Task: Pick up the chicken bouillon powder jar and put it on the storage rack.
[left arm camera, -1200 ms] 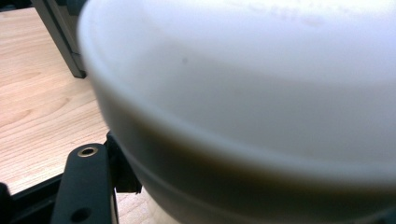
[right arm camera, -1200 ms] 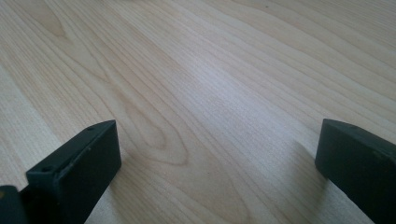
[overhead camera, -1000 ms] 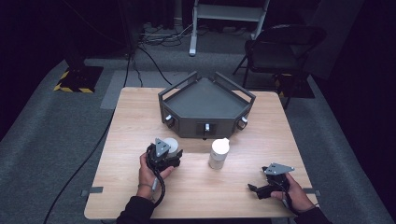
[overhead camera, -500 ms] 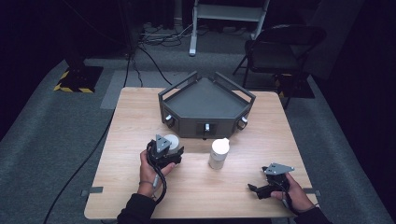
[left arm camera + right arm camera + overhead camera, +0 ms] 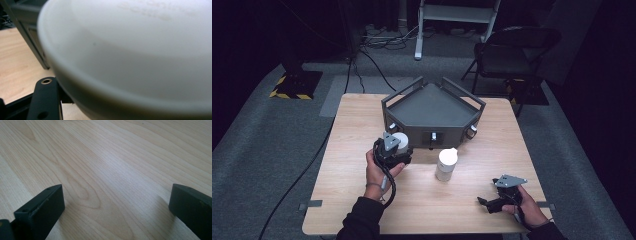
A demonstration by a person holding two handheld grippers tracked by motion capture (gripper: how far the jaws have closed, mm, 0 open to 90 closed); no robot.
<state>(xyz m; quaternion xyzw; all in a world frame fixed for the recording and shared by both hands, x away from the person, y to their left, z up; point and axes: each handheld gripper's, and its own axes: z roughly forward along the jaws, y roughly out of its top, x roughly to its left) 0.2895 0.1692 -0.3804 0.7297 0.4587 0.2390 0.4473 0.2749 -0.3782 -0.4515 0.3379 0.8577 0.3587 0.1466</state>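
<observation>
Two white containers: one [image 5: 400, 140] clamped in left gripper [image 5: 396, 150], nine o'clock of the other [image 5: 446, 164]; right gripper [image 5: 488, 204] spread wide, nothing held.

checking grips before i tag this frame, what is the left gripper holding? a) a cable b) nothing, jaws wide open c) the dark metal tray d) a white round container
d: the left gripper is shut on a white round container, held beside the dark tray; its pale curved wall looms large just past the jaws in the left gripper view.
</observation>
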